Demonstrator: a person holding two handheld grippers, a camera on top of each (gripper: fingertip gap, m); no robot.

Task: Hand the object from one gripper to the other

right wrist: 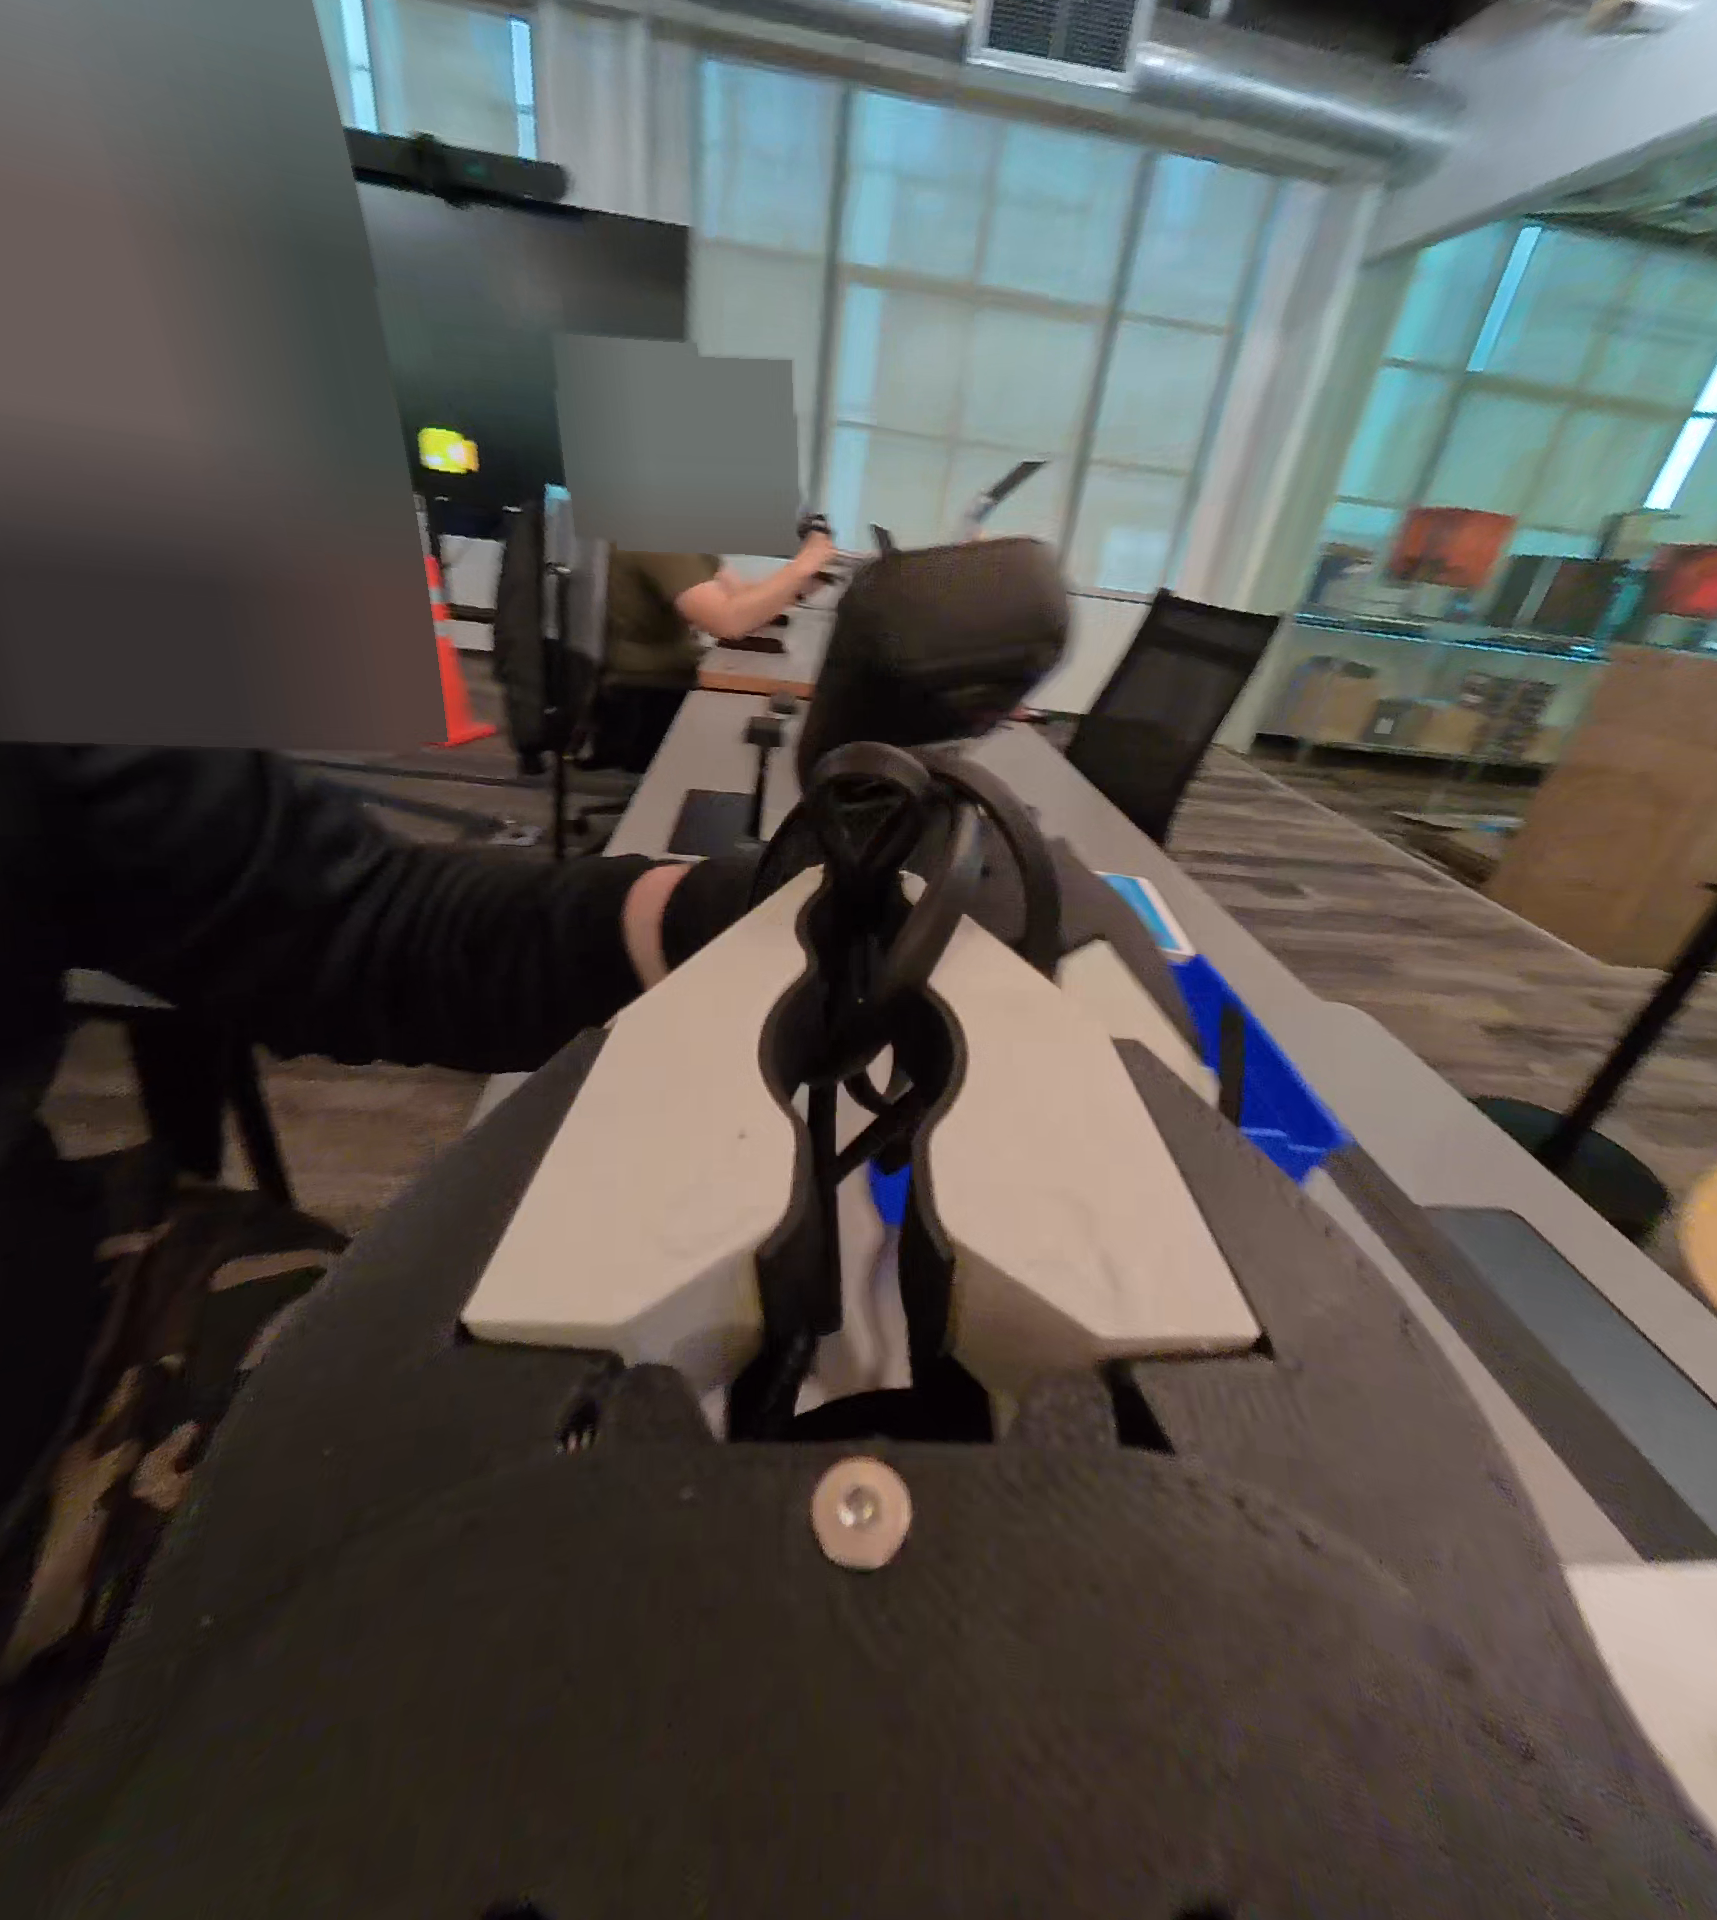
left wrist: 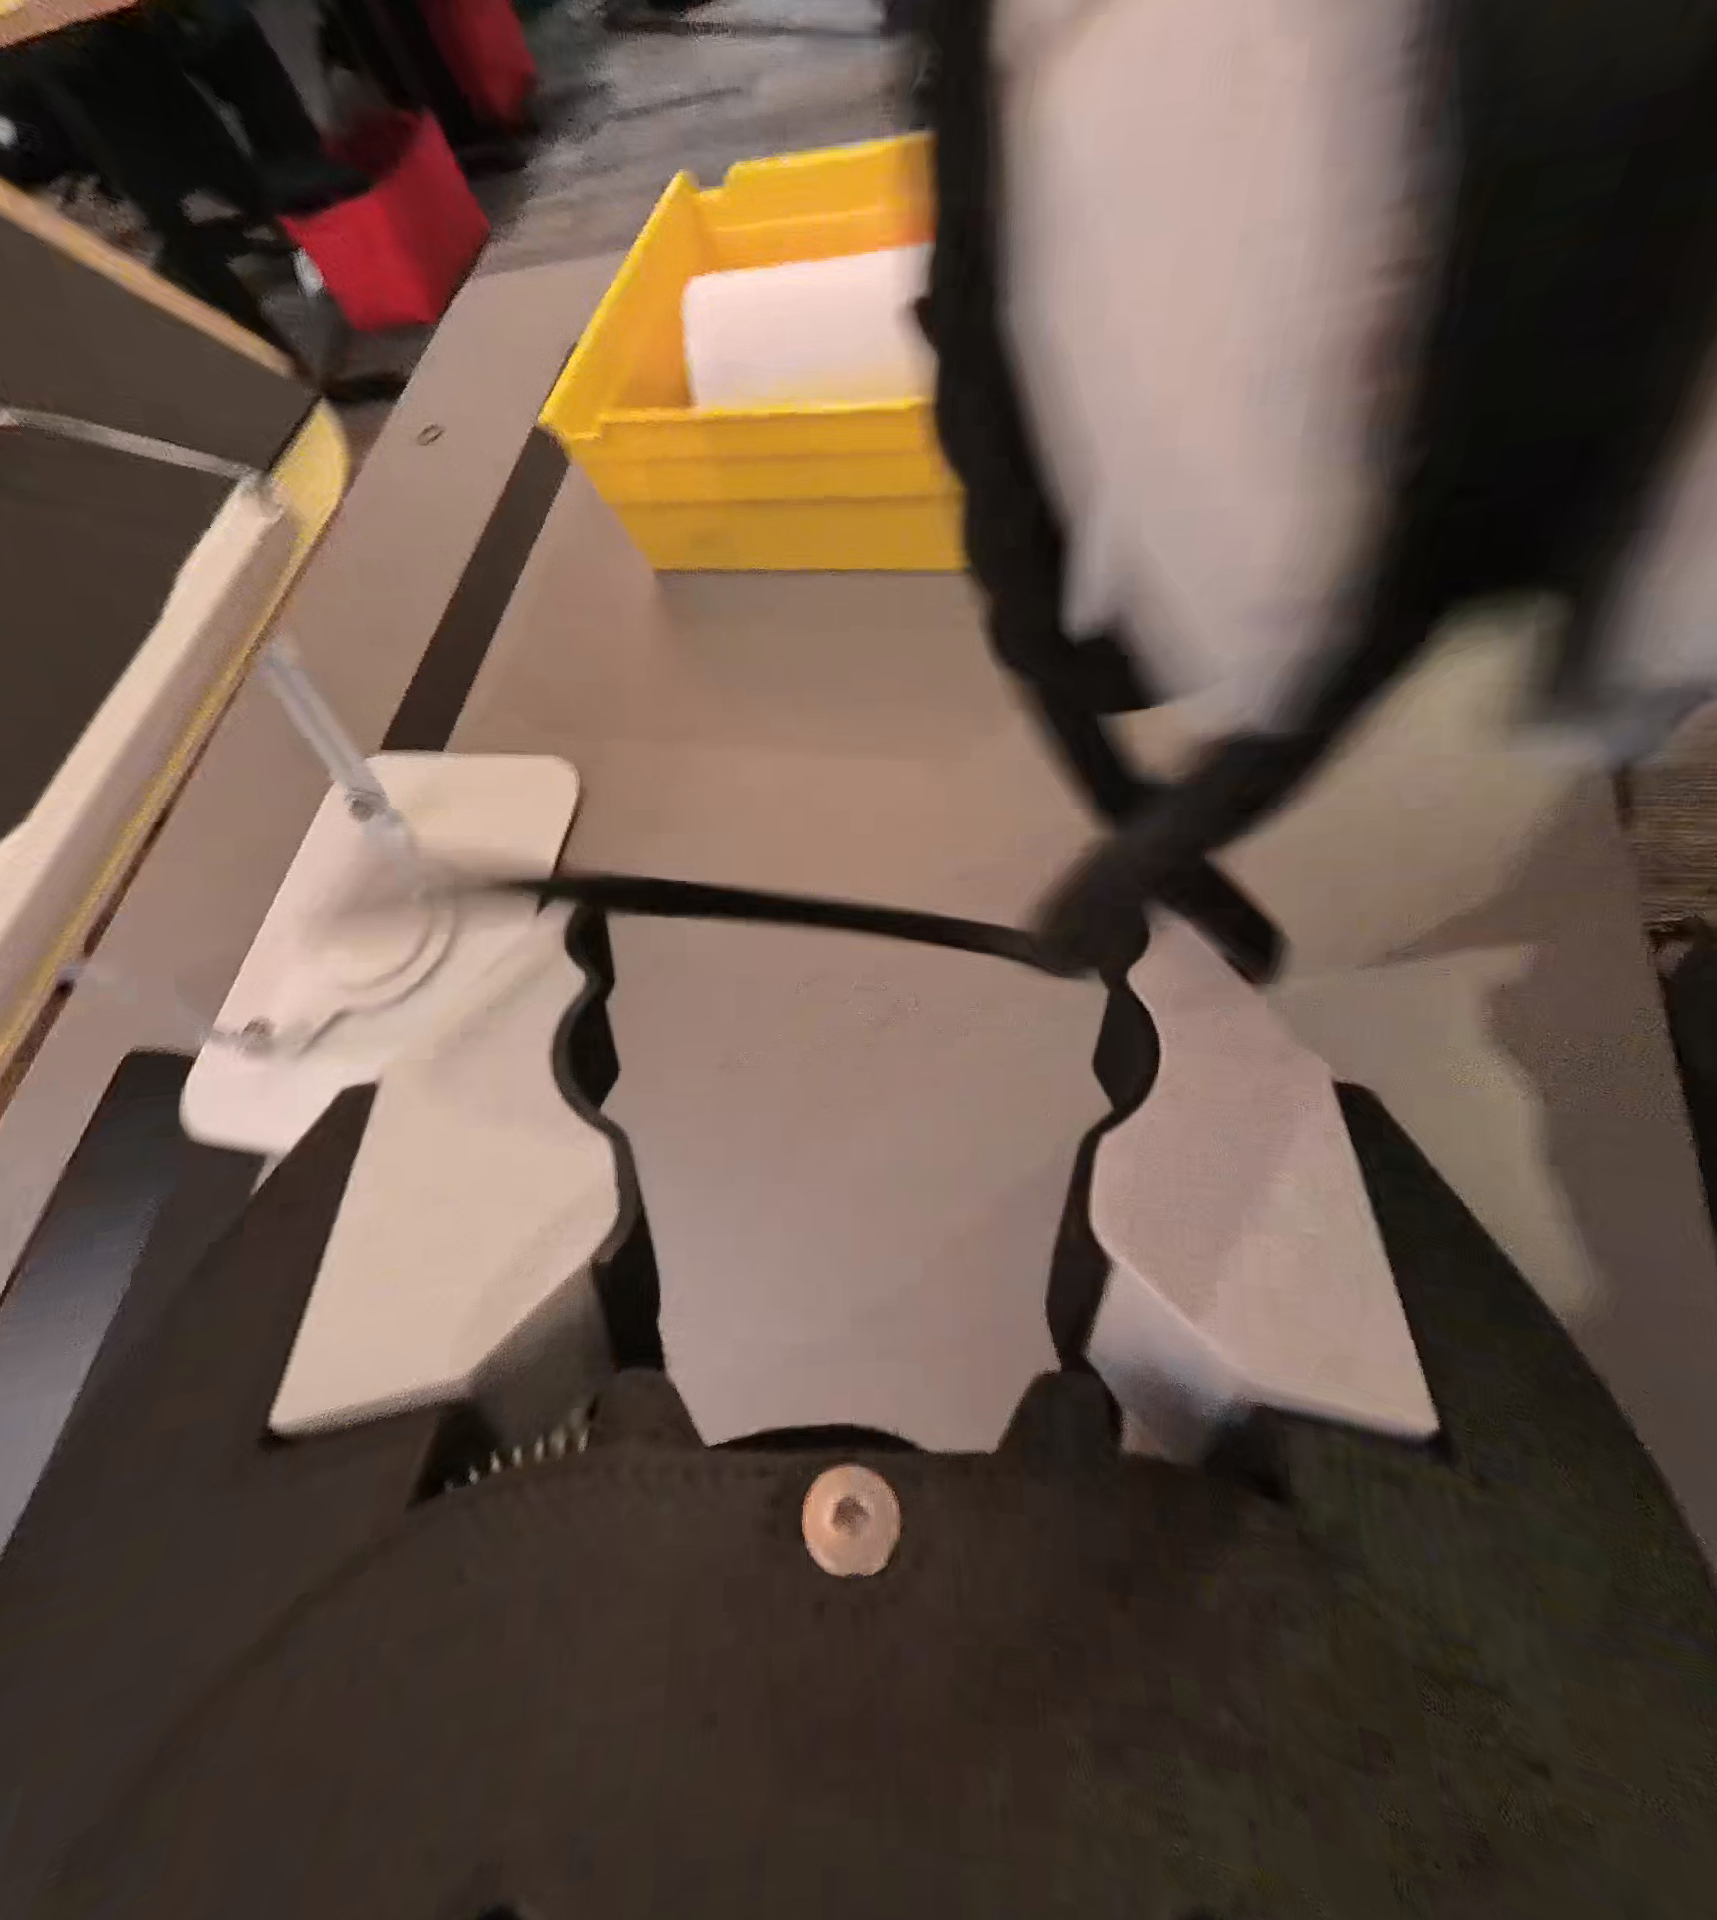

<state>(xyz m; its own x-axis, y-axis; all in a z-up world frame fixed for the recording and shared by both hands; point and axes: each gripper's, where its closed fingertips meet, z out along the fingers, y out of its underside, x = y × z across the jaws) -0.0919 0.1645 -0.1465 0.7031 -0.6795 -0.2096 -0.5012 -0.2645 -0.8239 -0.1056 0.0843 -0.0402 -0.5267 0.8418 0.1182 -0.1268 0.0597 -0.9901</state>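
Right wrist view shows the right gripper with its jaws clamped on a tangle of black cable ties, loops standing clear of the tips, likely to give the other gripper something to take. In the left wrist view the left gripper has jaws wide apart, a black tie tail crossing just before its tips, above the grey table near a yellow bin.

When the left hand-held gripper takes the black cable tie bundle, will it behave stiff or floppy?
Probably springy, not limp: one tail of the black cable tie bundle stands out nearly level across the open left hand-held gripper. It looks thin and smooth, so it may slip. The right hand-held gripper pinches its loops, which keep their curve.
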